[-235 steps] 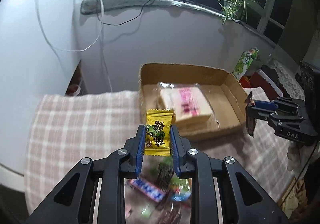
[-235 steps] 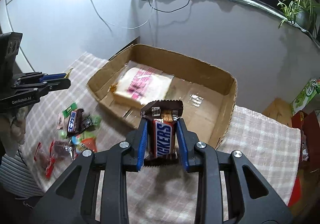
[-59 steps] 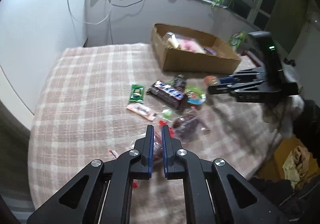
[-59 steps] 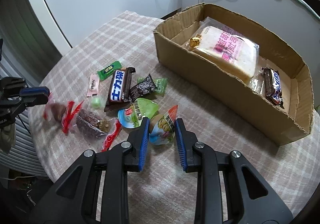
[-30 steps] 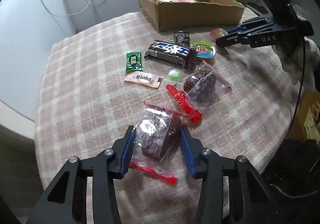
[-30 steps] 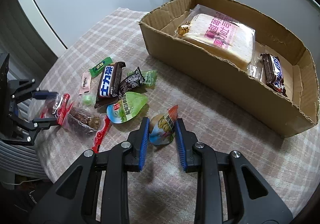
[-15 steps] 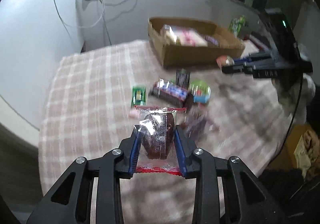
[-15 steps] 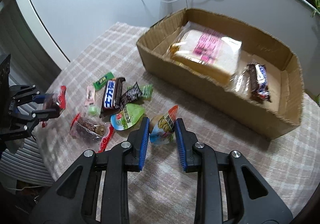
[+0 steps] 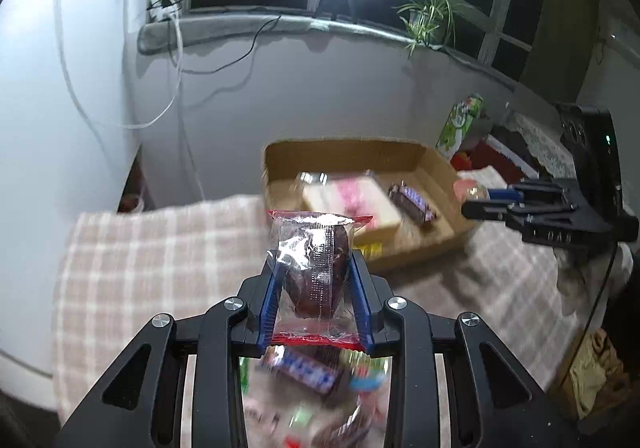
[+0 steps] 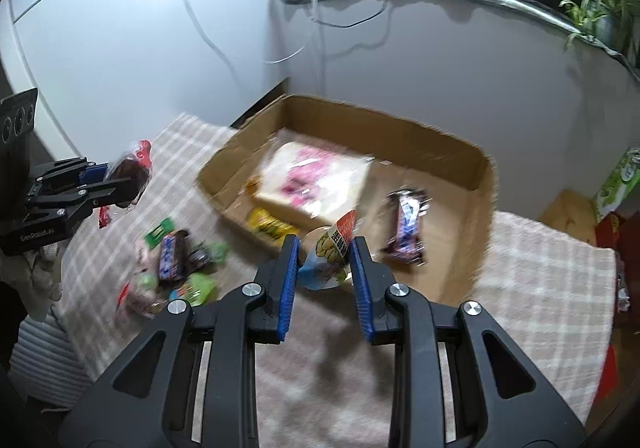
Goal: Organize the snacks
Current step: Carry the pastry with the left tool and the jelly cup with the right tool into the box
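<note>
1. Left gripper [image 9: 316, 284] clamped on a clear, red-edged packet [image 9: 314, 268] with a dark brown snack inside, held up above the checked tablecloth [image 9: 152, 248], short of the cardboard box [image 9: 440, 167].
2. Right gripper [image 10: 325, 268] closed on a small cup-shaped snack [image 10: 330, 256] with a red-and-white lid, raised just in front of the box's near wall.
3. Already in the box: a wrapped bread loaf [image 10: 308, 175], a dark chocolate bar [image 10: 406, 224] and a yellow packet [image 10: 268, 228] near the front wall.
4. Left on the cloth: a blurred cluster beside the box, with a dark blue-lettered bar [image 10: 170, 256], a small green packet [image 10: 160, 232], some green wrappers [image 10: 200, 288] and a red-trimmed packet at the cloth's edge; exact count impossible to tell through the blur.
5. Judged roughly halfway: 3 stowed, 2 in the air, several more to collect.
6. Likely next: carry both over the rim and release inside, in the bare floor between loaf and bar or by the right wall.
</note>
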`<state>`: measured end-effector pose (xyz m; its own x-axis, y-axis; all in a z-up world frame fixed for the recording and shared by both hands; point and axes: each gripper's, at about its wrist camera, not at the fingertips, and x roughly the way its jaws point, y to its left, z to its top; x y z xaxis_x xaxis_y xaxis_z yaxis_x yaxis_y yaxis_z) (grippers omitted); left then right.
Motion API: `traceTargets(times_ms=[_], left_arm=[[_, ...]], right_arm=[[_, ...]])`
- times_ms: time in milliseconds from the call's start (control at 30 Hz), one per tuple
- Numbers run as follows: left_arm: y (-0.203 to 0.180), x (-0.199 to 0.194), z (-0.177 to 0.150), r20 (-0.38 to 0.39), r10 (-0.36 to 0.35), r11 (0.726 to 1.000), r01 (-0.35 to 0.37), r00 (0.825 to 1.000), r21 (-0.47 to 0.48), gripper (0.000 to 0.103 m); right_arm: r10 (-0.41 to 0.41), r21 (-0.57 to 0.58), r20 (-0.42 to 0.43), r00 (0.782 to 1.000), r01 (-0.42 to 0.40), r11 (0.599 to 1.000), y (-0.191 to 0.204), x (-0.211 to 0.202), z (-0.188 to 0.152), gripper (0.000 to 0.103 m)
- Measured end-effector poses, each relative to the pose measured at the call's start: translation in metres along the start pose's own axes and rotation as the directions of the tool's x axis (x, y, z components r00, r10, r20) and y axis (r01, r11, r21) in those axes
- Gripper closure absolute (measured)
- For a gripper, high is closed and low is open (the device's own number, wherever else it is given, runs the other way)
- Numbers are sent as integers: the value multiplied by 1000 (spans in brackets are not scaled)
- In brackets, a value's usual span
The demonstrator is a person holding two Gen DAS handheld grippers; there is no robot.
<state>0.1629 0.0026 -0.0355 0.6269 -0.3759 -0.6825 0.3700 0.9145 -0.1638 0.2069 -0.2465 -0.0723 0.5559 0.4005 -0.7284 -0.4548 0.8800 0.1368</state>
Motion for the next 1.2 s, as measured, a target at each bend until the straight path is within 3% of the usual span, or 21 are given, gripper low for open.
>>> traceTargets(times_ms=[333, 667, 767, 833, 867, 900, 1000, 1200], left_arm=[[-22, 44, 34, -15, 18, 999, -18, 1000, 27, 72], [-40, 65, 36, -42, 32, 997, -28, 999, 74, 71], [-43, 66, 36, -42, 42, 996, -39, 998, 80, 56], [-44, 65, 37, -35, 41, 996, -38, 999, 83, 39], [-45, 64, 37, -32, 42, 996, -39, 999, 85, 36], [-46, 63, 38, -30, 46, 995, -43, 999, 88, 35], [-47, 57, 38, -24, 47, 995, -45, 999, 91, 35], [-38, 34, 37, 1, 40, 998, -40, 999, 55, 31]], right_arm=[[-62, 41, -3, 998, 62, 997, -36, 13, 11, 76], [-86, 59, -29, 996, 87, 994, -52, 30, 10, 76], [-89, 61, -28, 996, 90, 994, -53, 30, 10, 76], [-94, 61, -26, 995, 95, 994, -53, 30, 10, 76], [-93, 63, -27, 995, 95, 994, -53, 29, 10, 76], [-94, 64, -26, 995, 95, 993, -53, 28, 9, 71], [-109, 65, -8, 994, 110, 992, -51, 24, 9, 38], [-107, 63, 22, 994, 105, 992, -42, 8, 9, 30]])
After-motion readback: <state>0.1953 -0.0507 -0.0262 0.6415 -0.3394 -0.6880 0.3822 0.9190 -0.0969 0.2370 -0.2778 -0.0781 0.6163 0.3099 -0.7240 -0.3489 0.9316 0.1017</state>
